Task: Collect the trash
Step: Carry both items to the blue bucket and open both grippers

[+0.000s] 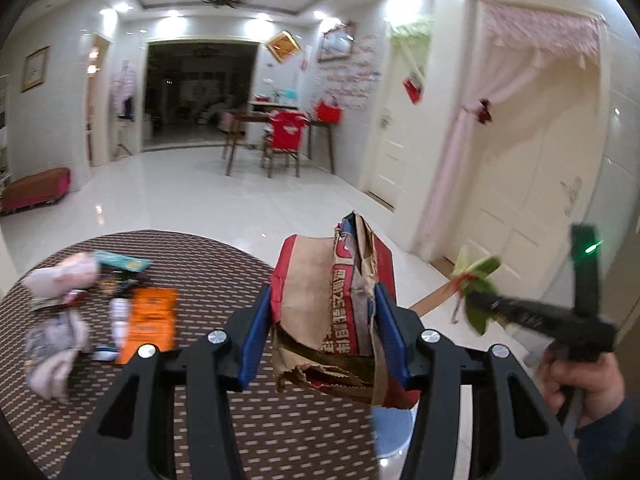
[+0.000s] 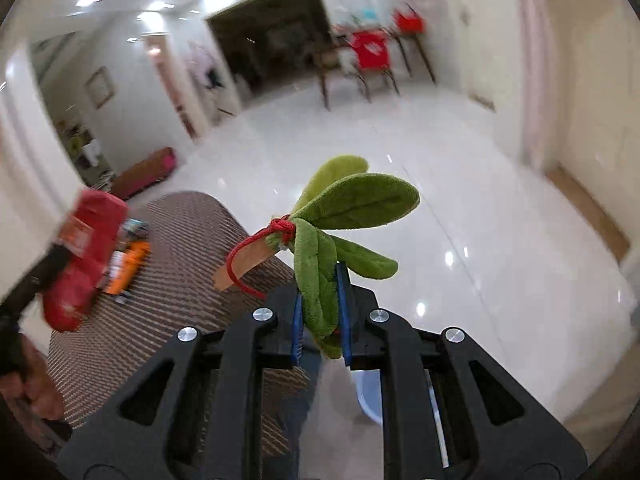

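**Both grippers loaded, bin lying below and between them**

A crumpled brown and red paper bag with printed characters (image 1: 340,308) is being clamped between the blue pads of the left gripper (image 1: 324,312), its long axis standing roughly upright, its torn mouth hanging toward the camera. A green plush leaf sprig tied with red cord to a flat wooden stick (image 2: 340,216) is being pinched by the right gripper (image 2: 320,312), one leaf being squeezed between the narrowly closed fingers while the stick is pointing off to the left.

Both loads are being held lifted off the round table with the brown woven cover (image 1: 280,432), at its near right edge. What is judged to be a pale blue bin (image 1: 394,432) is showing only as a sliver beneath the left gripper's right finger; it is also glimpsed low under the right gripper (image 2: 370,396). It is therefore lying downward from both grippers, with neither clearly nearer.

The right hand (image 1: 584,384) is being held out level, just right of the bag. More wrappers, among them an orange packet (image 1: 150,320), are being left on the table's far left
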Action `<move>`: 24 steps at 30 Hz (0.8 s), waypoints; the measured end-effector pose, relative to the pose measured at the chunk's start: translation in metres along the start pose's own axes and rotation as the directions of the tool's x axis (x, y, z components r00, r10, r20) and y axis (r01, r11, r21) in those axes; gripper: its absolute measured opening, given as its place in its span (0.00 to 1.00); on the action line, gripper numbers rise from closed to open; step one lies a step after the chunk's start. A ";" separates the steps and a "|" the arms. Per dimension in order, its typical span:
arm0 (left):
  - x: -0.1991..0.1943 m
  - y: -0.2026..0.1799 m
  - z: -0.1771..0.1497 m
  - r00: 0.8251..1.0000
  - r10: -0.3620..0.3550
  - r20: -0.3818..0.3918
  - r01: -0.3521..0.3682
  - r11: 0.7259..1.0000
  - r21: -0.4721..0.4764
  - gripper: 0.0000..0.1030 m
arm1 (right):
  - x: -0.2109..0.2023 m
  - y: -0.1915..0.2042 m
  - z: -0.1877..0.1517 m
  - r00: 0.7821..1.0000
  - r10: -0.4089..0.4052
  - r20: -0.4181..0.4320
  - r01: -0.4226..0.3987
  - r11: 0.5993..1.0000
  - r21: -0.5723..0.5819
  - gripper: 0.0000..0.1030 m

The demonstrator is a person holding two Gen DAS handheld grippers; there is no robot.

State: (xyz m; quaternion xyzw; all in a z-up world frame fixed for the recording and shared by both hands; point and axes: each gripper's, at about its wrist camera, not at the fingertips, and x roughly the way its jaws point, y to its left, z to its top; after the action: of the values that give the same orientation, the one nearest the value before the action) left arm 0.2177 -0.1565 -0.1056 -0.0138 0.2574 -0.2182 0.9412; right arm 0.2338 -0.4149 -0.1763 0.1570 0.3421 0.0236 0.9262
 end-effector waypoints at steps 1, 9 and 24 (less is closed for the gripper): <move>0.010 -0.009 0.000 1.000 -0.012 -0.017 0.012 1.000 0.009 0.48 | 0.012 -0.017 -0.009 0.999 -0.018 -0.033 0.019 0.999 0.034 0.14; 0.078 -0.056 -0.015 0.988 -0.061 -0.142 0.073 0.994 0.081 0.48 | 0.090 -0.103 -0.052 0.980 -0.005 -0.200 0.047 0.978 0.204 0.20; 0.210 -0.126 -0.076 0.911 -0.076 -0.405 0.132 0.985 0.112 0.48 | 0.063 -0.182 -0.064 0.990 -0.047 -0.133 0.099 0.904 0.416 0.84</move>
State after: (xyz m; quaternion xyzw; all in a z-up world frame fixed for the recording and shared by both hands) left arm 0.2913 -0.3518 -0.2543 0.0820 0.4272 -0.2833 0.8547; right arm 0.2290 -0.5605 -0.3177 0.3384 0.3998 -0.0760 0.8485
